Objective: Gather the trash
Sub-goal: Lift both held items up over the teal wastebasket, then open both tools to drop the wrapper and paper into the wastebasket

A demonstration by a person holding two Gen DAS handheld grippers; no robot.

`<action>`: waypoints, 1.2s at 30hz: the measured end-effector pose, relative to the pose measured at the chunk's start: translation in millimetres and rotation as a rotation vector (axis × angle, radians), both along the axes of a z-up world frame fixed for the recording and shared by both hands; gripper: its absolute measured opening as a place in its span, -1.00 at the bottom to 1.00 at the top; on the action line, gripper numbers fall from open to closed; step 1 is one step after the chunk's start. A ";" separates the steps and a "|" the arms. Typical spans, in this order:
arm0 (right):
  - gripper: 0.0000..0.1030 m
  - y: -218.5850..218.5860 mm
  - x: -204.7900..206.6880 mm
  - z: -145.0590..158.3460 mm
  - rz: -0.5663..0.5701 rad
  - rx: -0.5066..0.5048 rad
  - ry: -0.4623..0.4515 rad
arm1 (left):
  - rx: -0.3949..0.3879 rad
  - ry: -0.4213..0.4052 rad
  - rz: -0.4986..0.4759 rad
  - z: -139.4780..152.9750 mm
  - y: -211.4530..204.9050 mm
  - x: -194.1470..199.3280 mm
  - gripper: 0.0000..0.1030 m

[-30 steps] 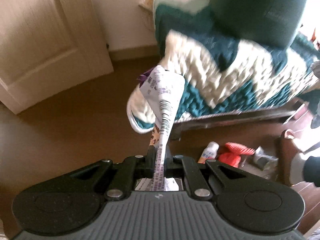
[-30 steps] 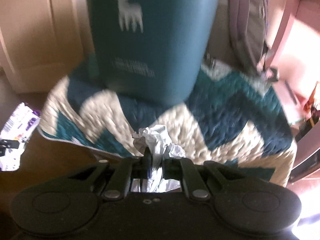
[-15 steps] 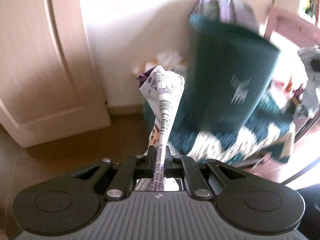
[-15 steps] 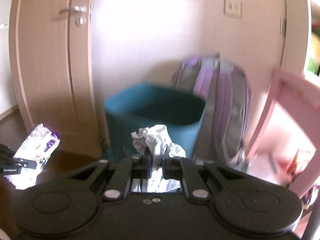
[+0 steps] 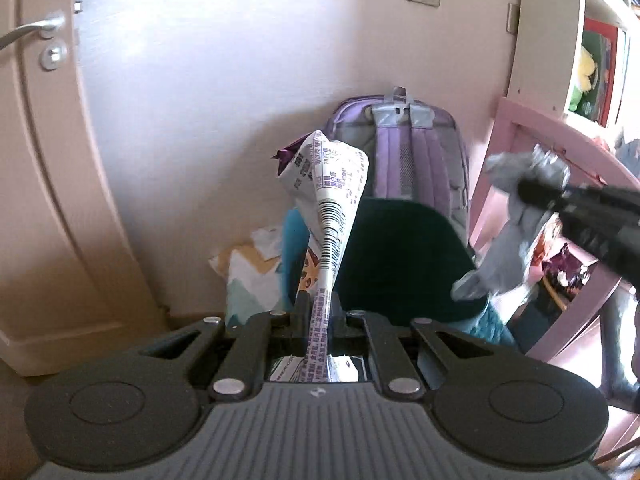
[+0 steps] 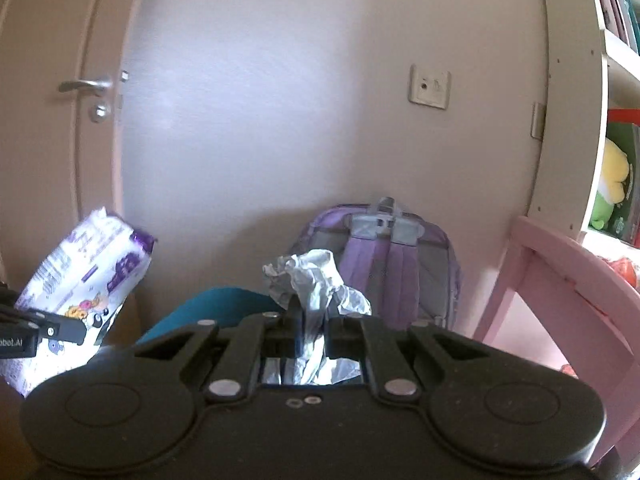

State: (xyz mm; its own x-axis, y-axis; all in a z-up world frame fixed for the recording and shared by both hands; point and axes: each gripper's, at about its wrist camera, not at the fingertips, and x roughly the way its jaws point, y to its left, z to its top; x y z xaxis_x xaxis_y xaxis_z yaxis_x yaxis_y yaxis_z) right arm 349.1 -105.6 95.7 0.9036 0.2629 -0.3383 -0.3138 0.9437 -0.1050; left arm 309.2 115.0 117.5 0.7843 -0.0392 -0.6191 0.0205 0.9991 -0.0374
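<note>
Left wrist view: the left gripper (image 5: 318, 312) has its jaws pinched on a printed snack wrapper (image 5: 334, 204), which stands up from the fingers with its long axis running forward and upward, a barcode down its near edge. Just beyond and below it sits the teal trash bin (image 5: 404, 256), its dark mouth open toward the camera, with a purple backpack (image 5: 416, 152) leaning on the wall behind. The wrapper's top already overlaps the bin's near left rim, so the release point looks to lie slightly ahead and to the right.

Further right in that view, the right gripper (image 5: 536, 192) comes in from the side, clamped on crumpled silver foil (image 5: 508, 240) that hangs by the bin's right rim. From the right wrist view the foil (image 6: 316, 280) is nipped between closed jaws, and only a sliver of the bin (image 6: 216, 304) shows, below and left. Both hands seem about equally near; each probably needs a short push forward over the opening.
</note>
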 end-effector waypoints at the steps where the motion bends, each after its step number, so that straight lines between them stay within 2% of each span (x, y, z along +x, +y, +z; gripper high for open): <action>1: -0.84 0.2 5.8 -3.8 0.004 0.004 0.009 | -0.005 0.003 -0.002 0.0 -5.4 7.9 -0.86; 8: -0.84 7.5 31.9 -36.5 0.031 -0.024 0.068 | -0.010 0.041 0.009 -25.7 -22.5 58.9 -0.86; 12: -0.84 16.2 32.7 -48.5 0.057 -0.041 0.089 | -0.037 0.047 0.033 -34.3 -23.0 81.6 -0.86; 15: -0.84 24.8 31.8 -54.1 0.082 -0.068 0.097 | -0.013 0.067 0.025 -44.0 -33.1 96.4 -0.85; 18: -0.82 30.8 34.4 -59.3 0.103 -0.094 0.118 | -0.001 0.097 0.001 -52.6 -42.0 102.0 -0.85; 22: -0.75 30.2 39.2 -68.2 0.116 -0.112 0.190 | 0.016 0.139 -0.025 -66.5 -50.1 114.0 -0.81; 27: -0.64 25.7 44.0 -72.6 0.122 -0.097 0.245 | -0.024 0.184 -0.019 -75.7 -49.1 130.7 -0.76; 30: -0.40 23.0 42.3 -70.7 0.128 -0.075 0.272 | -0.039 0.202 -0.016 -78.8 -47.2 137.1 -0.57; 33: -0.35 22.1 40.3 -67.2 0.132 -0.071 0.264 | -0.059 0.205 -0.008 -81.0 -46.1 139.5 -0.24; 35: -0.31 21.1 38.8 -66.0 0.129 -0.067 0.266 | -0.063 0.199 -0.009 -81.3 -46.5 133.8 0.16; 36: -0.30 20.3 38.4 -65.7 0.126 -0.065 0.269 | -0.060 0.188 -0.002 -80.1 -46.5 130.6 0.21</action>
State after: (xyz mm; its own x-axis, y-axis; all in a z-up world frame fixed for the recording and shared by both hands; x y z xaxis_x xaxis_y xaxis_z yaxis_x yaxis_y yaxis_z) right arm 387.6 -85.3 30.0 0.7411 0.3374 -0.5804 -0.4528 0.8895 -0.0610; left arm 439.7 68.4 37.4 0.6551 -0.0820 -0.7510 0.0093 0.9949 -0.1006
